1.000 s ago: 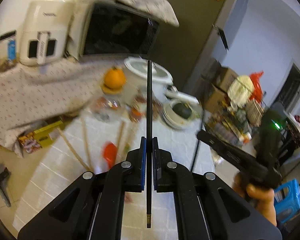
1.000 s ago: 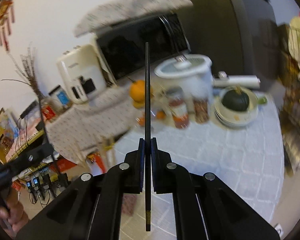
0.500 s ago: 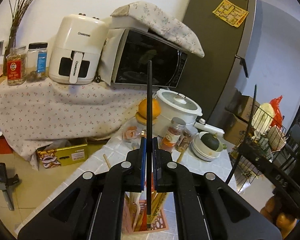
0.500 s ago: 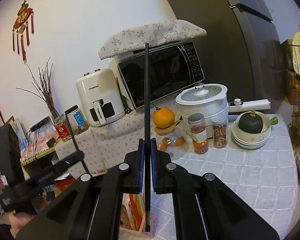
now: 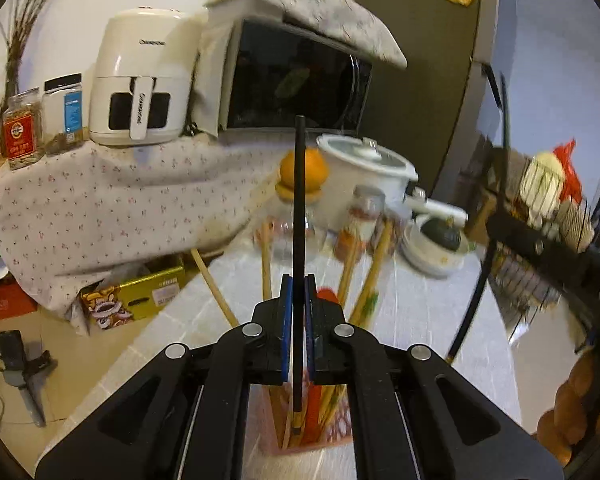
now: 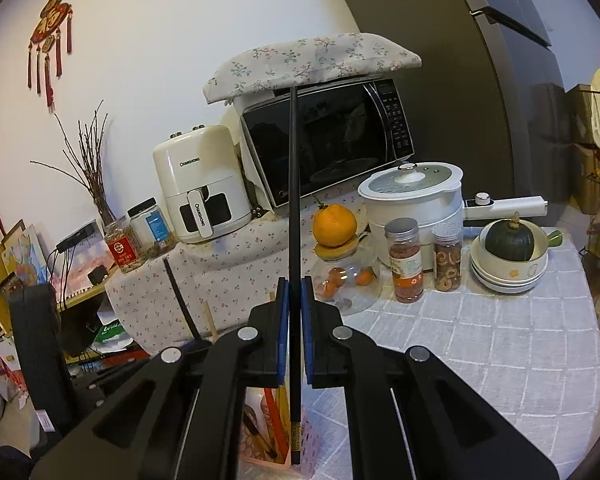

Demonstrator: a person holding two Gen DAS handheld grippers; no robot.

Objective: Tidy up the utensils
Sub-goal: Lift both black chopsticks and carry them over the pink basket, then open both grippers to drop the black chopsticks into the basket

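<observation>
My left gripper (image 5: 297,304) is shut on a black chopstick (image 5: 299,216) held upright. Its lower gold-banded end hangs just above a pink utensil holder (image 5: 332,436) that holds several wooden chopsticks (image 5: 374,268) and a red utensil. My right gripper (image 6: 295,308) is shut on a second black chopstick (image 6: 294,184), also upright, with its lower end over the same pink holder (image 6: 256,436). The right gripper with its chopstick shows at the right edge of the left wrist view (image 5: 540,248). The left gripper shows at the lower left of the right wrist view (image 6: 40,340).
On the white tiled tablecloth (image 6: 480,352) stand a glass jar topped by an orange (image 6: 334,222), two spice jars (image 6: 408,264), a white cooker (image 6: 416,196) and bowls with a green squash (image 6: 508,244). Behind are a microwave (image 6: 332,140) and an air fryer (image 6: 200,184).
Both grippers swung up from looking down at the table and came over the pink holder. In the last half second the left view tilted and its chopstick end lowered toward the holder.
</observation>
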